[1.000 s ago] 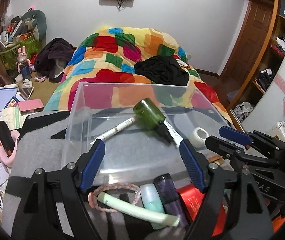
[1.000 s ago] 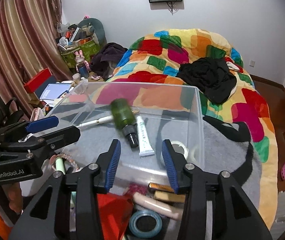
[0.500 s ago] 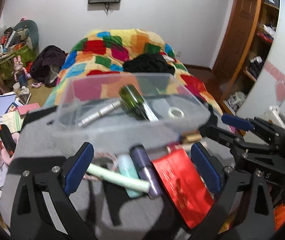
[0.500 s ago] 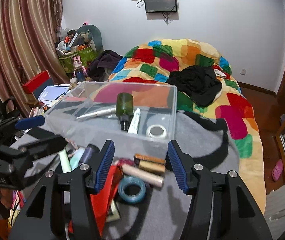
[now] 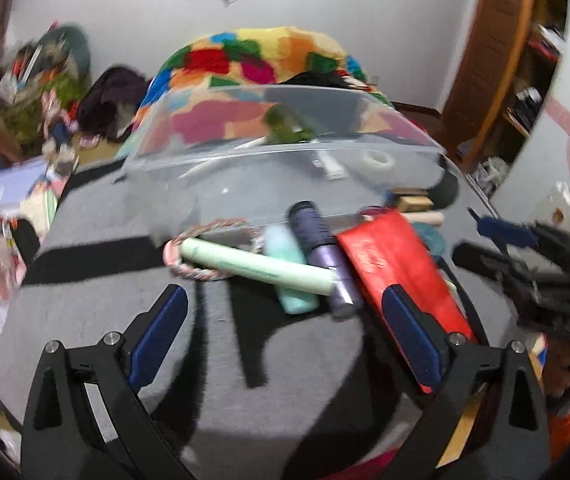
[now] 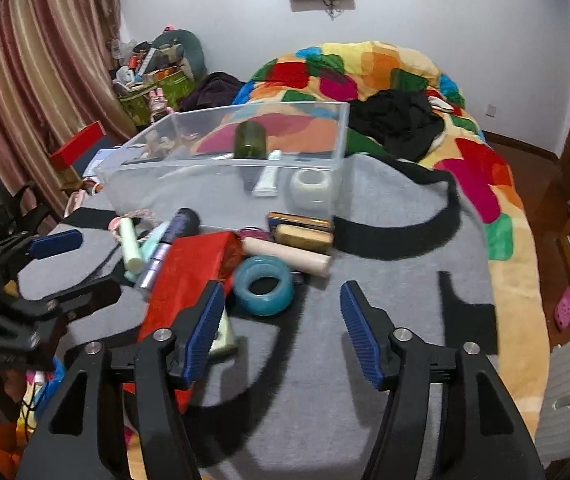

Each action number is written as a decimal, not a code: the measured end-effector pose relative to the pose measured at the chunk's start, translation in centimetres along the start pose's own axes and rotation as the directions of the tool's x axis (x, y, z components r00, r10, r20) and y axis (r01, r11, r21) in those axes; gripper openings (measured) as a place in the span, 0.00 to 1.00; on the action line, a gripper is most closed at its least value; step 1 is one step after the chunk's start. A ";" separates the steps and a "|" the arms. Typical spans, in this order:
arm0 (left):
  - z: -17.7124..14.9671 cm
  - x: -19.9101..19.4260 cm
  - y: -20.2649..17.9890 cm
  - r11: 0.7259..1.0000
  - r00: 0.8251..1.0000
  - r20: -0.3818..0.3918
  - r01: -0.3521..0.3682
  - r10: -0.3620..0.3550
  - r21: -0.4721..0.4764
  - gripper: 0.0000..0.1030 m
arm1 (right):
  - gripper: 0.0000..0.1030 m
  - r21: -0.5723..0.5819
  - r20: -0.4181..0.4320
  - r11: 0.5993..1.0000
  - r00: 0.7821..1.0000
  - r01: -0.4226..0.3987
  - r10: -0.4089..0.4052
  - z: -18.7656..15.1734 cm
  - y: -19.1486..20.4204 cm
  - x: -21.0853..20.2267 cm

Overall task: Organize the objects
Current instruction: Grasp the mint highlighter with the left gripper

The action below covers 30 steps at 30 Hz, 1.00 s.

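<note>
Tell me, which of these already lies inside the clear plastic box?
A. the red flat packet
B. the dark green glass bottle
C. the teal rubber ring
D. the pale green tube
B: the dark green glass bottle lies inside the clear plastic box, while the teal rubber ring, red flat packet and pale green tube lie outside it on the grey blanket.

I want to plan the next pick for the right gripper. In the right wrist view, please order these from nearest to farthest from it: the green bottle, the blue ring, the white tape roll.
From the right gripper:
1. Blue ring, on the grey blanket just ahead, slightly left.
2. White tape roll, inside the clear bin, near its right front corner.
3. Green bottle, deeper in the bin, toward the middle.
</note>
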State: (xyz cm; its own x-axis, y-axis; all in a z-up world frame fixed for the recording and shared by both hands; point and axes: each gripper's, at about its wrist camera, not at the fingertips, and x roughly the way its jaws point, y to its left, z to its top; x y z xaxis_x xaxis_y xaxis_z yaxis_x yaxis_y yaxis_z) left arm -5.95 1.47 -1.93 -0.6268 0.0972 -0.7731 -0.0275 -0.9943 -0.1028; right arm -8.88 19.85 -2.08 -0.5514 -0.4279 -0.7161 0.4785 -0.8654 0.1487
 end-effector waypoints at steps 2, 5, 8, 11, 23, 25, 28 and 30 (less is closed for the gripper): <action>0.6 0.5 1.1 0.997 0.999 -0.005 0.038 -0.038 -0.063 0.96 | 0.60 -0.017 0.003 1.000 1.000 -0.005 0.005 0.1 0.8 0.2; 1.7 1.5 1.9 0.990 0.999 0.001 0.053 -0.053 -0.128 0.96 | 0.60 -0.022 -0.004 0.999 1.000 -0.025 0.024 0.0 1.6 0.6; 2.1 3.0 1.9 0.992 1.000 -0.013 -0.003 0.001 -0.130 0.96 | 0.60 -0.020 -0.015 0.999 0.999 -0.035 0.035 0.0 2.2 0.9; 1.1 3.6 2.4 0.992 0.999 -0.019 -0.051 0.049 -0.114 0.95 | 0.61 -0.038 -0.016 0.999 1.000 -0.024 0.024 0.0 2.8 1.0; -3.4 0.8 5.6 0.989 0.991 -0.011 -0.133 0.132 -0.068 0.81 | 0.70 -0.097 -0.029 0.995 1.000 -0.009 0.006 0.4 5.0 2.6; -3.1 0.8 5.3 0.990 0.992 -0.002 -0.122 0.122 -0.064 0.80 | 0.70 -0.114 -0.030 0.993 0.999 0.011 -0.014 0.5 5.4 3.0; -2.6 1.1 4.4 0.993 0.994 0.011 -0.110 0.110 -0.038 0.71 | 0.69 -0.122 -0.042 0.992 0.998 0.038 -0.044 0.7 5.9 3.8; -2.3 1.9 3.8 0.993 0.993 0.005 -0.120 0.120 -0.014 0.62 | 0.69 -0.126 -0.051 0.990 0.997 0.056 -0.063 0.9 6.1 4.3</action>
State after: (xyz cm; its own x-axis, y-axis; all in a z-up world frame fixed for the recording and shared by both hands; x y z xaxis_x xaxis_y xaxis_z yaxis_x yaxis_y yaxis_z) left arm -5.48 -1.98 -5.20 -0.6295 -0.0233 -0.7767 0.0586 -0.9981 -0.0175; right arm -8.94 12.48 -3.60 -0.5449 -0.3589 -0.7578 0.5292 -0.8483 0.0212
